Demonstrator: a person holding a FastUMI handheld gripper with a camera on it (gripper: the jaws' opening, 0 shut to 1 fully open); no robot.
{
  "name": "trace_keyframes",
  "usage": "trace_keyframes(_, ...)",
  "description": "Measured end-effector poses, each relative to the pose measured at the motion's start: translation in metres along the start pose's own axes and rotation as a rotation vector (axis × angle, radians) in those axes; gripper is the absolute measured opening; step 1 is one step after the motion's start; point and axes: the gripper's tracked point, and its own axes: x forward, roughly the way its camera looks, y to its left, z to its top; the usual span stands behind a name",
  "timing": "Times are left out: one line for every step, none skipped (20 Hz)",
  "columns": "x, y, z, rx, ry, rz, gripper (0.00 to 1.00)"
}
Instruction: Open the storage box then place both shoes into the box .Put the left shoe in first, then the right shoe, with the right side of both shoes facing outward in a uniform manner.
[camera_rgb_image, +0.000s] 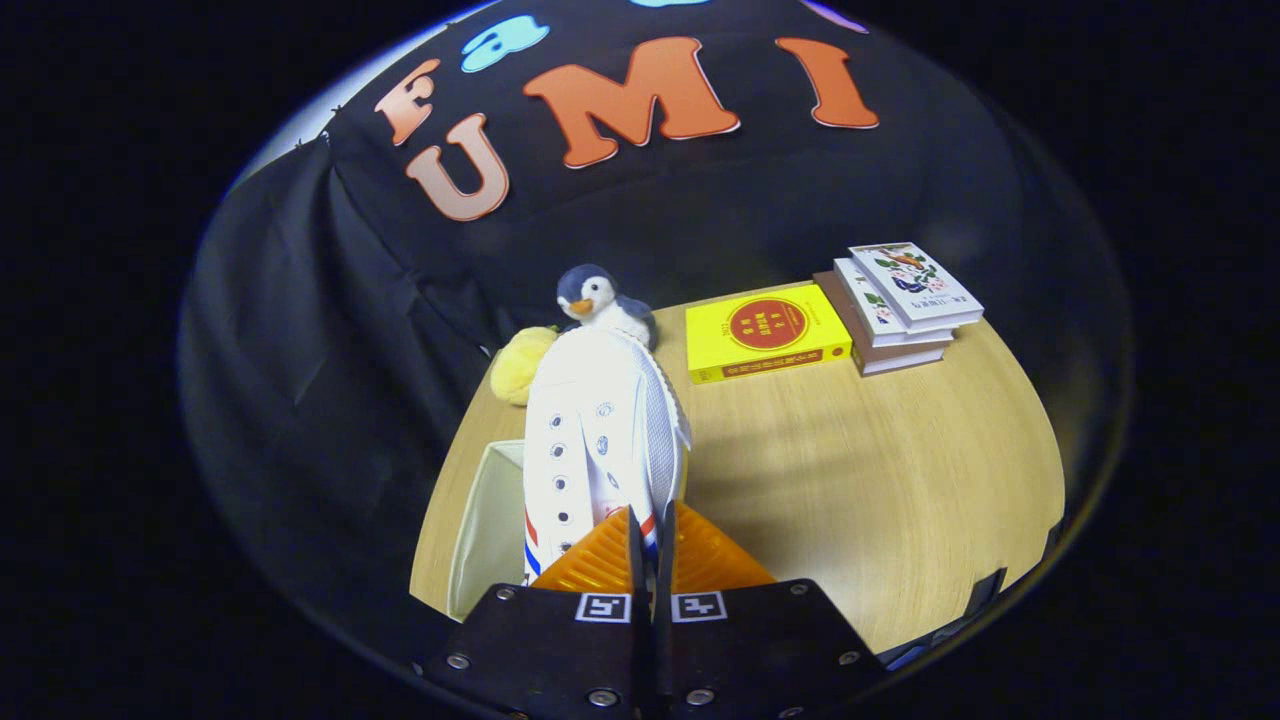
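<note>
The hand-held gripper (650, 535) is pinched nearly closed on one white shoe's (600, 440) edge, holding it up over the open box (490, 530) at ten o'clock. On the counter (880, 480) beyond — one penguin (600, 298), one yellow plush (522, 365), four books (830, 320).

Light falls from above and pools on the table (860, 470), bright at the middle of the frame. The shoe (600, 440) glares almost blown-out white and throws a soft shadow right. Fisheye bends the edges; corners fade dim.
</note>
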Motion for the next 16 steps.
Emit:
trace_keyframes(0.002, 0.011, -0.004, -0.004, 0.003, 0.001, 0.0)
trace_keyframes(0.005, 0.021, -0.008, -0.009, 0.001, -0.006, 0.0)
trace_keyframes(0.01, 0.029, -0.012, -0.02, 0.001, -0.012, 0.0)
trace_keyframes(0.017, 0.036, -0.02, -0.031, 0.011, -0.016, 0.0)
trace_keyframes(0.023, 0.042, -0.028, -0.038, 0.028, -0.017, 0.0)
trace_keyframes(0.028, 0.048, -0.035, -0.041, 0.043, -0.017, 0.0)
trace_keyframes(0.033, 0.051, -0.041, -0.046, 0.054, -0.019, 0.0)
trace_keyframes(0.037, 0.051, -0.047, -0.049, 0.067, -0.029, 0.0)
trace_keyframes(0.041, 0.05, -0.053, -0.057, 0.08, -0.045, 0.0)
trace_keyframes(0.046, 0.046, -0.059, -0.069, 0.09, -0.067, 0.01)
trace_keyframes(0.049, 0.042, -0.064, -0.083, 0.099, -0.092, 0.01)
trace_keyframes(0.053, 0.038, -0.07, -0.094, 0.109, -0.118, 0.01)
trace_keyframes(0.057, 0.034, -0.076, -0.103, 0.123, -0.139, 0.01)
trace_keyframes(0.062, 0.032, -0.083, -0.11, 0.137, -0.156, 0.01)
trace_keyframes(0.066, 0.03, -0.091, -0.114, 0.158, -0.175, 0.02)
trace_keyframes(0.066, 0.029, -0.096, -0.113, 0.166, -0.189, 0.04)
